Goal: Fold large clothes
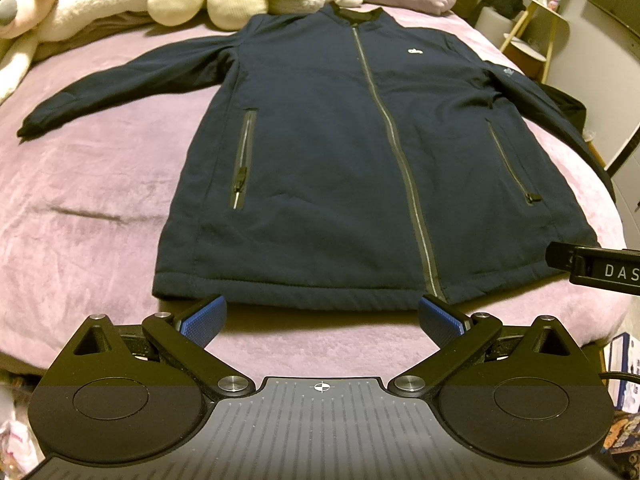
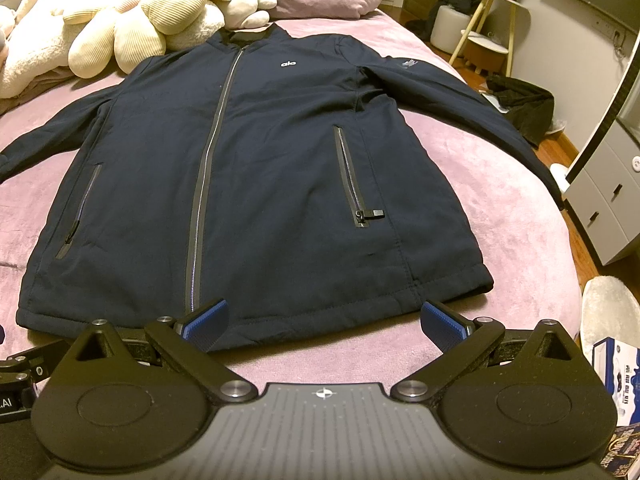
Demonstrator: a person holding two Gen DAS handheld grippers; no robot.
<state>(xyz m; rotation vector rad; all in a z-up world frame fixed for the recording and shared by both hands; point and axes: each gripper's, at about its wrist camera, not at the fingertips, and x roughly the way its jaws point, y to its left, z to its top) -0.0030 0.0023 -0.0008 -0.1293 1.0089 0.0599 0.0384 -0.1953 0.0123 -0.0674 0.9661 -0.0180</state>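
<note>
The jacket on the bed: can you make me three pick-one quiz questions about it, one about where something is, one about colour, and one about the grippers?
1. Where do the plush toys lie?
A by the collar
B by the hem
C on a sleeve

2. What colour is the jacket?
A red
B navy
C white

3. How are the left hand-held gripper and right hand-held gripper?
A both open
B both shut
C holding the hem

Answers: 1 A, they sit past the collar. 2 B, dark blue cloth on a pink blanket. 3 A, fingers apart, nothing between.
</note>
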